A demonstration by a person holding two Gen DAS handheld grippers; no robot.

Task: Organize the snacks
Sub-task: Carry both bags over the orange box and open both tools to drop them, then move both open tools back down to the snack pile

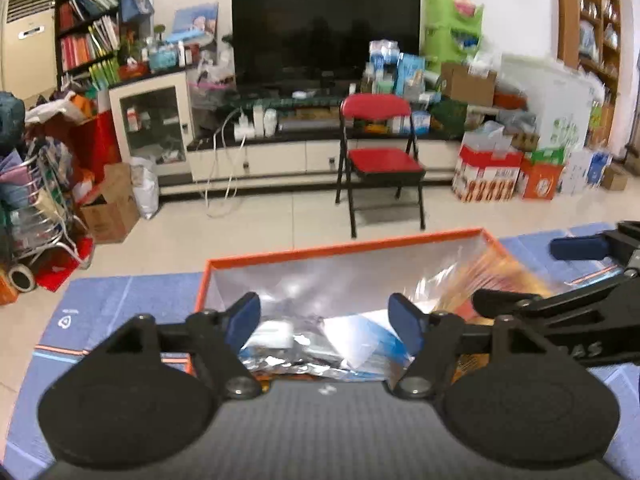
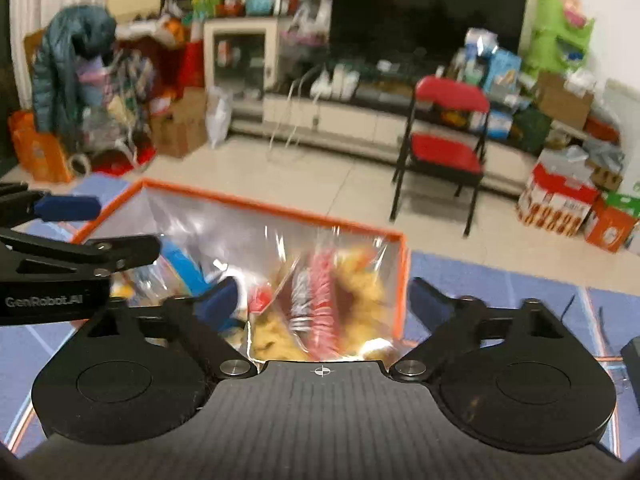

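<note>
Right wrist: "GenRobot.AI" on left gripper [image 2: 128, 236].

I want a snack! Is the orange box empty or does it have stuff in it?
It has stuff in it. The orange box holds a clear bag of yellow snacks and a blue and white packet, seen over its rim.

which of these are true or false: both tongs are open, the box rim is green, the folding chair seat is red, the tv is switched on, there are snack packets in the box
1. Both tongs are open. True: the left tongs and the right tongs both stand apart over the box.
2. The box rim is green. False: the box has an orange rim and a silver lining.
3. The folding chair has a red seat. True.
4. The TV is switched on. False: its screen is dark.
5. Snack packets lie in the box. True: a clear snack bag shows there.
</note>
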